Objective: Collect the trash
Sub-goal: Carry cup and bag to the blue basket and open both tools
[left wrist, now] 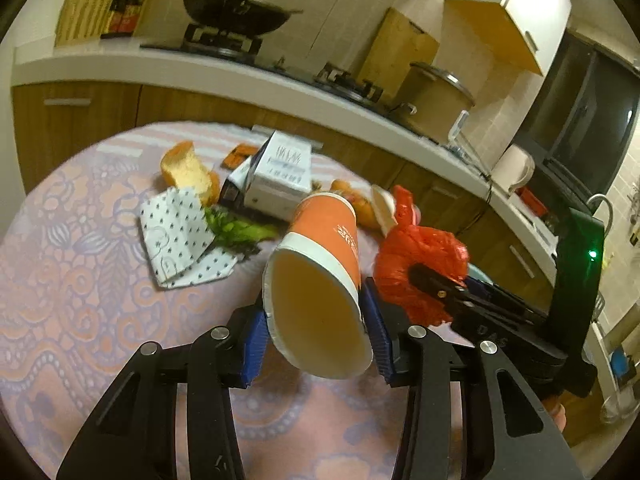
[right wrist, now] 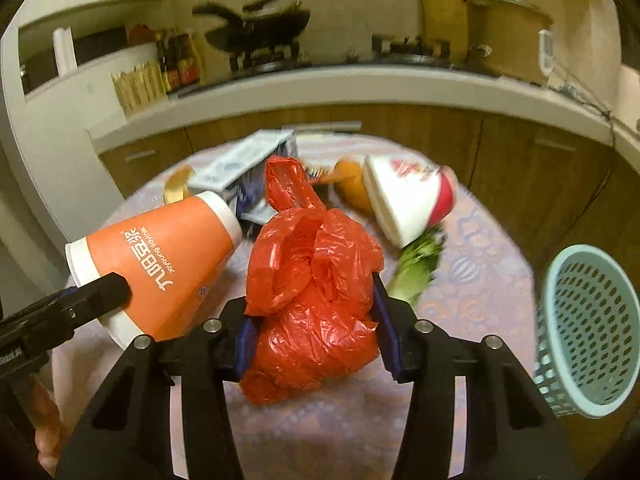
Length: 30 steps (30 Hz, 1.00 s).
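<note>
- Bench [left wrist: 80,280] under a patterned pink cloth, litter spread over its far half.
- Blue mesh basket [right wrist: 592,332] at the bench's right edge, near my right tongs.
- White carton [left wrist: 280,172] lying at the back, bread [left wrist: 188,168] and a spotted napkin [left wrist: 180,236] beside it.
- My left tongs [left wrist: 318,322] grip an orange paper cup [left wrist: 320,264], tilted, mouth toward me, lifted off the cloth.
- My right tongs [right wrist: 316,320] clamp a crumpled red plastic bag [right wrist: 316,280].
- A red-and-white cup [right wrist: 404,200] lies tipped behind the bag, greens [right wrist: 420,256] just beside it.
</note>
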{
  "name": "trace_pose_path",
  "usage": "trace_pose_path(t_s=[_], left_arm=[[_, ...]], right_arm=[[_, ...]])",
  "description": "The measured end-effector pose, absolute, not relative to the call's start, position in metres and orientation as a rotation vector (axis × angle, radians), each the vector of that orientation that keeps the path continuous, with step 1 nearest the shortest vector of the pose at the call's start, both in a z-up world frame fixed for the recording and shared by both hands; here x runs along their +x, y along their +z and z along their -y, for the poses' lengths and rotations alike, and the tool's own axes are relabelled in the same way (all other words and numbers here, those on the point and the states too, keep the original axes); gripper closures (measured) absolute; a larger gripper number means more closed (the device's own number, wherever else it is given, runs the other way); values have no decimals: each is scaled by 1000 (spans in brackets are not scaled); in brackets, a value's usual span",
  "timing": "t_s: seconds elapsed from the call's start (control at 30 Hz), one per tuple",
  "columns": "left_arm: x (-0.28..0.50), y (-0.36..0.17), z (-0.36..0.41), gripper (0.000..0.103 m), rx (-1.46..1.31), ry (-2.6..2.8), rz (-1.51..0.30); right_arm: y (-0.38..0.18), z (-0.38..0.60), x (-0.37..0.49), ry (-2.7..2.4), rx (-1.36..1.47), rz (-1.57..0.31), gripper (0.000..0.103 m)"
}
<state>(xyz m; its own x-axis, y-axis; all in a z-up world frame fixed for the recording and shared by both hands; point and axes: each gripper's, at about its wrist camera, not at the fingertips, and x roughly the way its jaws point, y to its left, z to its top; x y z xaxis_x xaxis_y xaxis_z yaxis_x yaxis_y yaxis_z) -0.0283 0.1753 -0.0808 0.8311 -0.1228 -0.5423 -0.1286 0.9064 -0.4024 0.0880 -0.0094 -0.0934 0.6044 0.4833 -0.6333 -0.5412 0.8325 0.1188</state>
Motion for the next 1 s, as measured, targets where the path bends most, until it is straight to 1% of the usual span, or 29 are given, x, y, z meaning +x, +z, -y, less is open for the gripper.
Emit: trace_pose_path(t_s=[0.3, 0.6, 0.8, 1.0], left_arm=[[-15, -35, -130, 61, -357, -68, -529], [42, -15, -42, 61, -267, -231, -554], [84, -18, 27, 61, -201, -341, -586], [134, -47, 81, 61, -181, -421, -672]], right_arm=[[-46, 84, 91, 470, 3, -609, 57], [-28, 191, 104, 265, 58, -554, 57], [-37, 256, 118, 146, 114, -565, 57], [-77, 306, 144, 39, 183, -673, 57]])
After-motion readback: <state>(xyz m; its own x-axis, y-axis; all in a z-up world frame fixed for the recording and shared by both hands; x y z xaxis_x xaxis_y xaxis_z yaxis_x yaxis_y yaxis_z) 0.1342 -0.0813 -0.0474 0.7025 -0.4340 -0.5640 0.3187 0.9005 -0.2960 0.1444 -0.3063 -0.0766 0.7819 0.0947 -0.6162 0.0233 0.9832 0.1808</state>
